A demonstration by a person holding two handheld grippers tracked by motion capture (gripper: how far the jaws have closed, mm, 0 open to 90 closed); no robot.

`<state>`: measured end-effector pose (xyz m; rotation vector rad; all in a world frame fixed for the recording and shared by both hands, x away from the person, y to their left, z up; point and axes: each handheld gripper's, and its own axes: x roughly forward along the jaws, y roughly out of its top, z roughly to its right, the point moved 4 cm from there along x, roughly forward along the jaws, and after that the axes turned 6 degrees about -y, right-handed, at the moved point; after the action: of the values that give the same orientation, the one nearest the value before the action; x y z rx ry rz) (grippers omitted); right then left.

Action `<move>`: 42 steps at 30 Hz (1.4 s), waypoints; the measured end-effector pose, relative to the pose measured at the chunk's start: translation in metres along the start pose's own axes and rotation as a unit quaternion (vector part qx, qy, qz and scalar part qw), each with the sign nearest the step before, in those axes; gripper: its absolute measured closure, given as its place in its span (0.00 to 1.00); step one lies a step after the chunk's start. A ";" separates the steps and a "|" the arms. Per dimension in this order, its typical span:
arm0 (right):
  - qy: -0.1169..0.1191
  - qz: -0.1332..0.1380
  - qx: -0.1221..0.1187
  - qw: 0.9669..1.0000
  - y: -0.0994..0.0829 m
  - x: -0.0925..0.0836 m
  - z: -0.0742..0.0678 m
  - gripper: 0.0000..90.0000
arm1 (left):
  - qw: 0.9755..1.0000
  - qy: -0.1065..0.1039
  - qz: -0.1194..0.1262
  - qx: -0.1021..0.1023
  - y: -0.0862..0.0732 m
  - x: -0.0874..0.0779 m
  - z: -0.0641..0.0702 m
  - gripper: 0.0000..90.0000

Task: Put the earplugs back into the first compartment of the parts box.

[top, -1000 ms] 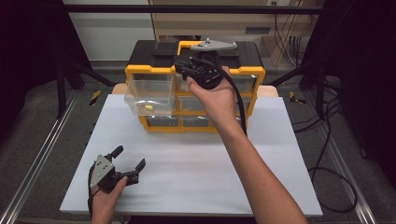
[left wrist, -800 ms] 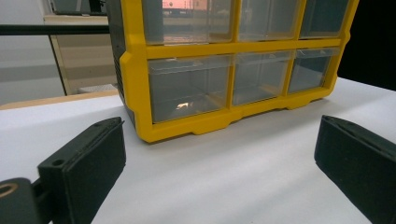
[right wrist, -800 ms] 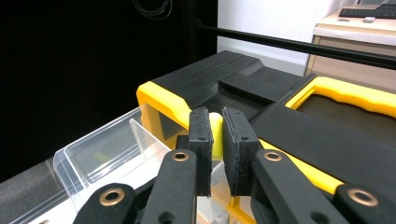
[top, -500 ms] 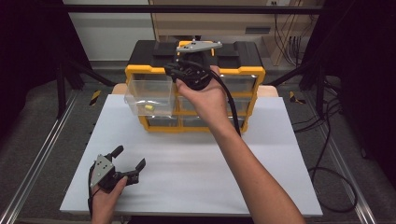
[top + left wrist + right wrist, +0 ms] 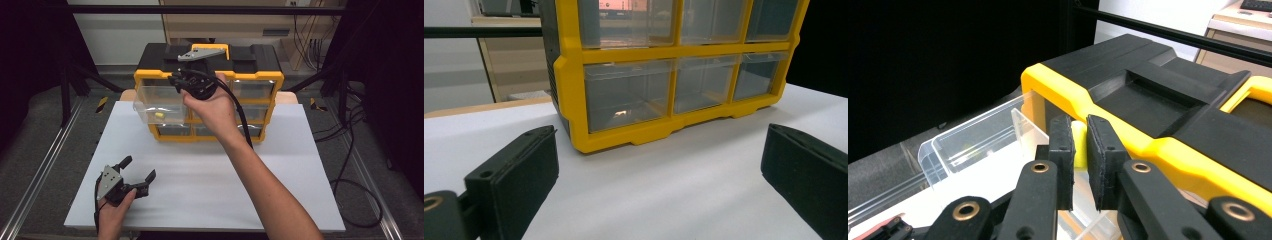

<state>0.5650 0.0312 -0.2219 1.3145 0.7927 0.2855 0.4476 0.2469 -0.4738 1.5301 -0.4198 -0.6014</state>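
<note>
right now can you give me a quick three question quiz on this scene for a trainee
1. True or false: the left tool is gripping a drawer.
2. Which drawer of the yellow organizer is pulled out, seen from the high view? A: top left. B: bottom right. C: middle.
3. What sits between the jaws of the right tool?

Key
1. False: it rests on the white table, jaws wide open.
2. A: the open drawer is top left.
3. A pale yellow piece.
</note>
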 end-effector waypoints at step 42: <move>-0.038 0.007 -0.008 0.999 -0.001 0.001 -0.018 0.10 | 1.000 0.000 -0.002 0.002 0.000 0.001 -0.002 0.02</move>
<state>0.5536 0.0445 -0.2235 1.3093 0.7165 0.2507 0.4498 0.2475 -0.4740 1.5358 -0.4178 -0.6041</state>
